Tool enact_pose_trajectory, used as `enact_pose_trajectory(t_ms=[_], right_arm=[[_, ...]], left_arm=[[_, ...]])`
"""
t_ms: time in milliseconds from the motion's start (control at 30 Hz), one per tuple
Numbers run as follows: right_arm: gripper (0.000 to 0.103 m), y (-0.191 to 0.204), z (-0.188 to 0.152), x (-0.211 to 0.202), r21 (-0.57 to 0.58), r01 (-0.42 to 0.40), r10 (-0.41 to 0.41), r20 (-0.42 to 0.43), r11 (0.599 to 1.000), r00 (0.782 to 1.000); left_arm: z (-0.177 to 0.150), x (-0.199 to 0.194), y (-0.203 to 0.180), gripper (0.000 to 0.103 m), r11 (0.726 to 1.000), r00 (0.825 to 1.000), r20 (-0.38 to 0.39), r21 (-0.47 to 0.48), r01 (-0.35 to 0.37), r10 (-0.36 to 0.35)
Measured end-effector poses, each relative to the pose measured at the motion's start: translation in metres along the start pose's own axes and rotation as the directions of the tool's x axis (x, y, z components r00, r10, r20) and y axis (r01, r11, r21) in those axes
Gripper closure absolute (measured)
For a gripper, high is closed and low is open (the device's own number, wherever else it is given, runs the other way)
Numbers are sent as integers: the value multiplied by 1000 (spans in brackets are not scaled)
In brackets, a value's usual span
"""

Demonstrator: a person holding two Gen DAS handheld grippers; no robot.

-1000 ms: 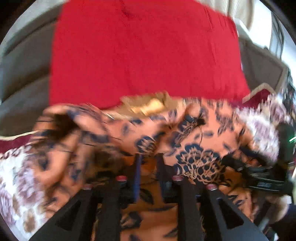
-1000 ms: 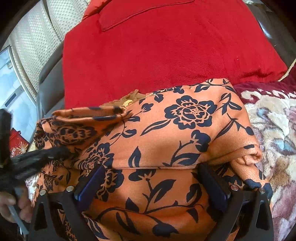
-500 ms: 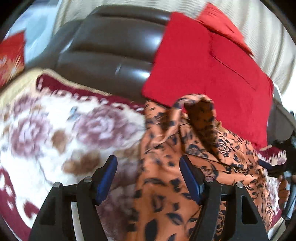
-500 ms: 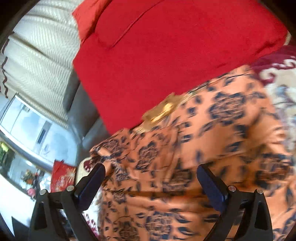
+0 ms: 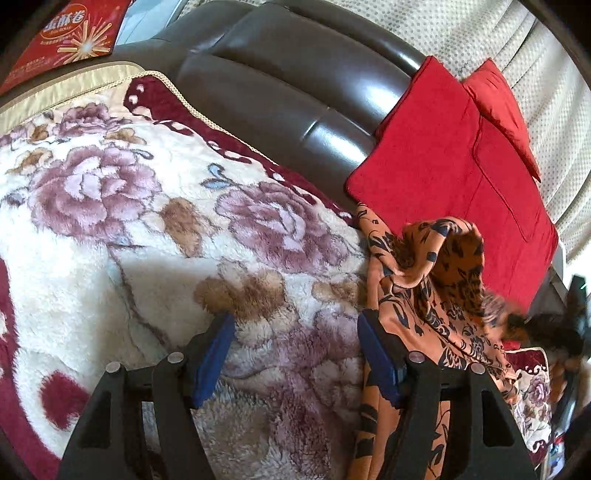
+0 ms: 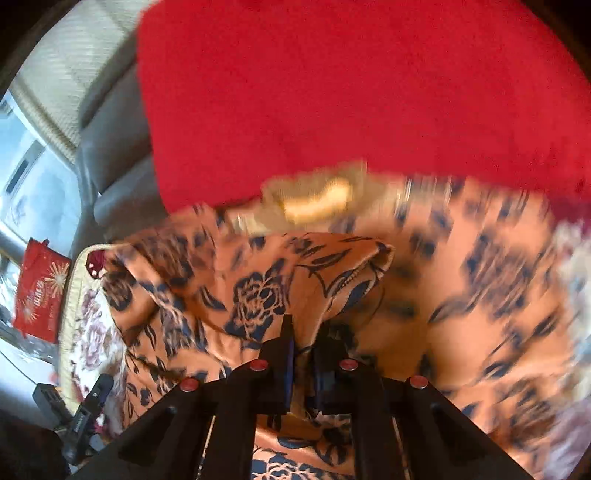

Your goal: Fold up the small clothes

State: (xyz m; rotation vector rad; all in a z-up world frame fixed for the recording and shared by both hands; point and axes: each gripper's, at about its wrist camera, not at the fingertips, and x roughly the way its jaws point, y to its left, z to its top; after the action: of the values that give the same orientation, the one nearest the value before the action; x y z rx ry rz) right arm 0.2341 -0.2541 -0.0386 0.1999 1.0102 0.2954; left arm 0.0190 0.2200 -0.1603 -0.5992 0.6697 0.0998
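An orange garment with dark blue flowers (image 5: 436, 291) lies bunched on the floral blanket, in front of the red cushion. My left gripper (image 5: 295, 350) is open and empty over the blanket, and the garment's edge touches its right finger. My right gripper (image 6: 303, 354) is shut on a raised fold of the orange garment (image 6: 266, 291). The right wrist view is blurred on its right side.
A cream and purple floral blanket (image 5: 129, 221) covers a dark leather sofa (image 5: 295, 85). A red cushion (image 5: 454, 173) leans on the backrest and fills the top of the right wrist view (image 6: 351, 92). A red snack box (image 5: 70, 33) lies far left.
My left gripper let go of the garment, opened and swung left over the blanket. My right gripper closed on a fold of the garment and is lifting it.
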Motion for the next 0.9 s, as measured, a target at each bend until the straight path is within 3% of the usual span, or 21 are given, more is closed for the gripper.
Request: enact_pose_trajectory(t_ms=[100, 167, 233, 333, 400, 433, 500, 533, 600, 667, 700, 733, 767, 800, 833, 867, 900], right_arm=[[94, -16, 18, -33, -43, 98, -93, 95, 994, 991], [92, -41, 20, -37, -28, 144, -140, 107, 989, 984], [90, -69, 14, -22, 27, 167, -169, 64, 985, 984], [89, -122, -8, 22, 168, 118, -101, -107, 979, 989], [83, -141, -20, 30, 233, 70, -49, -97, 970, 994], [77, -144, -21, 28, 252, 60, -41, -81, 966, 996], [54, -151, -19, 22, 277, 32, -12, -72, 960, 997], [31, -152, -17, 17, 275, 1, 14, -52, 961, 999], [26, -153, -17, 4, 284, -73, 75, 5, 956, 997], [26, -154, -20, 7, 326, -99, 108, -9, 940, 994], [27, -153, -25, 14, 326, -83, 104, -47, 942, 993], [39, -154, -29, 20, 316, -68, 98, -79, 946, 992], [72, -153, -32, 25, 291, -39, 75, -112, 956, 991], [74, -150, -33, 20, 260, -17, 46, -107, 965, 993], [88, -142, -33, 12, 242, -1, 24, -91, 970, 996], [94, -133, -29, -1, 206, 28, -16, -59, 978, 998], [94, -124, -26, -16, 161, 54, -53, -13, 986, 999]], left_arm=[[-3, 3, -5, 33, 999, 1000, 2, 33, -22, 22], [-4, 5, -8, 33, 998, 999, 0, 53, -35, 35], [-4, 6, -9, 33, 997, 999, -2, 63, -44, 44], [-4, 7, -10, 33, 996, 999, -4, 72, -51, 52], [-4, 7, -11, 32, 995, 998, -6, 77, -56, 57], [-4, 8, -11, 32, 995, 998, -6, 81, -59, 59], [-4, 9, -13, 30, 994, 998, -6, 91, -63, 63], [-4, 9, -14, 29, 993, 998, -6, 97, -65, 65], [-4, 9, -15, 29, 993, 998, -5, 102, -67, 68], [-4, 10, -15, 28, 992, 998, -7, 104, -68, 69], [-4, 10, -15, 28, 992, 998, -8, 107, -69, 70], [-4, 10, -15, 28, 992, 998, -8, 107, -68, 69], [-4, 9, -15, 28, 992, 998, -8, 105, -66, 67], [-4, 9, -15, 28, 993, 998, -8, 101, -61, 63], [-3, 9, -14, 28, 993, 998, -8, 100, -59, 60], [-4, 10, -15, 28, 993, 998, -8, 101, -60, 61], [-4, 10, -15, 28, 993, 998, -8, 102, -61, 62]])
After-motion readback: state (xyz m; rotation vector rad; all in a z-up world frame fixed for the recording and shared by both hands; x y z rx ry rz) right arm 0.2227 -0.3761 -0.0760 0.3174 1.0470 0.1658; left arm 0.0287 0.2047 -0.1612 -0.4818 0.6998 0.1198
